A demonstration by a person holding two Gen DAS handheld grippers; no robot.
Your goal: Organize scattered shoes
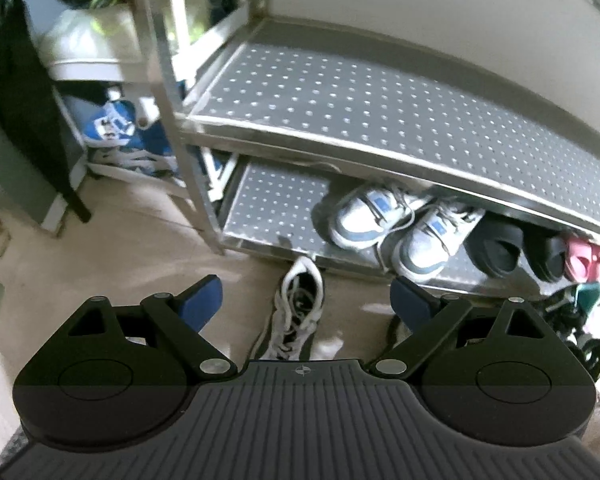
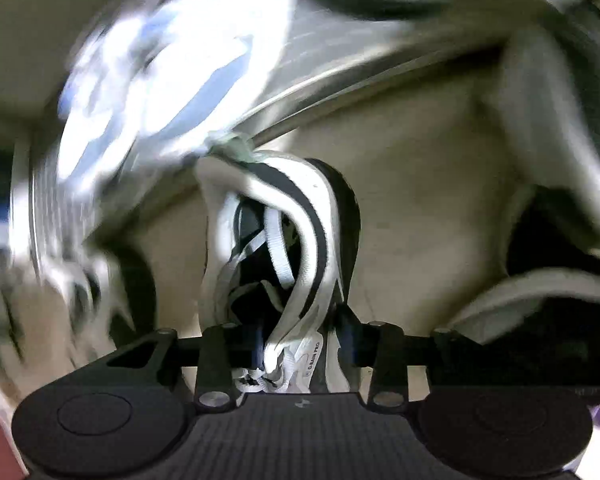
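The black-and-white sneaker (image 2: 296, 256) is pinched at its heel end by the right claw (image 2: 300, 350), its long axis running straight out from the fingers toward 12 o'clock, toe farthest away; everything around it there is motion-blurred. A second black-and-white sneaker (image 1: 298, 312) lies on the floor (image 1: 132, 248) between the spread fingers of the left claw (image 1: 306, 300), which holds nothing; its toe points to 12 o'clock toward the metal rack (image 1: 380, 112). On the rack's lower shelf (image 1: 276, 208) stand two white-and-blue sneakers (image 1: 396, 228), toes toward the camera, then two black slippers (image 1: 516, 248) and pink footwear (image 1: 588, 258) at 3 o'clock, count unclear.
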